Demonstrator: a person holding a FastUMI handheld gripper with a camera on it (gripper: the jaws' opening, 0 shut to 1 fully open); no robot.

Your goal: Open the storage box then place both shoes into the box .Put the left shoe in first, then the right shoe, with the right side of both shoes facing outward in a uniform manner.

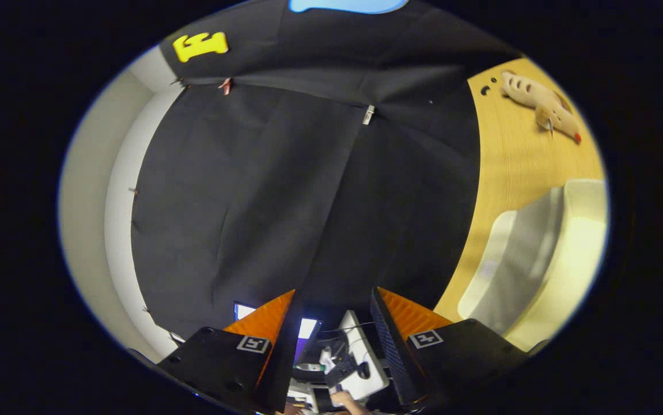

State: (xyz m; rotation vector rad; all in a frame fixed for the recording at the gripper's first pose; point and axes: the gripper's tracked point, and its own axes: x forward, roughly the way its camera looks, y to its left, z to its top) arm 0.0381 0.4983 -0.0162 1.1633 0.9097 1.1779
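Overhead, tongs (334, 323) spread, empty; wooden table (515, 173) holds storage box (538, 265), plush toy (541, 106).

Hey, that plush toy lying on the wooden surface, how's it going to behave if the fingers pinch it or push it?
The plush toy looks soft and stuffed, so it would probably squash and flop when pinched. It lies flat and long on the wooden surface, so it likely slides or bunches rather than rolls. It seems light for its size. The gripper has its fingers open, holding nothing.

Pale storage box (538, 259) — on wooden tabletop (tilted view)
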